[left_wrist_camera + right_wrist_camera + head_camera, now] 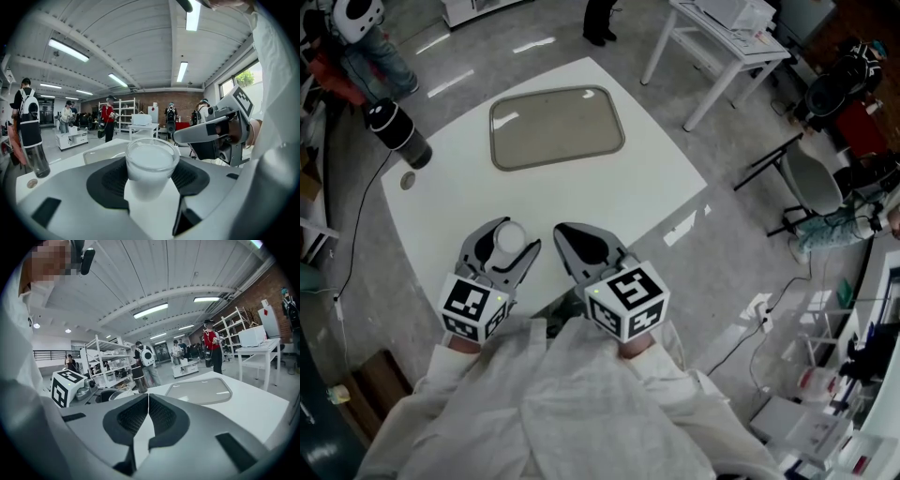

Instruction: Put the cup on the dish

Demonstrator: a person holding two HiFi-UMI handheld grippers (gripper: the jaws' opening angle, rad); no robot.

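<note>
One translucent white plastic cup (151, 164): my left tongs (514, 234), spread wide, clamp it, well short of the dish. Only the left gripper view shows pads on its wall. One shallow grey rectangular dish (555, 126), on one white table (469, 202). Right tongs (148, 404): pressed together, holding nothing. One dark cylindrical bottle (398, 133), left of dish.
</note>
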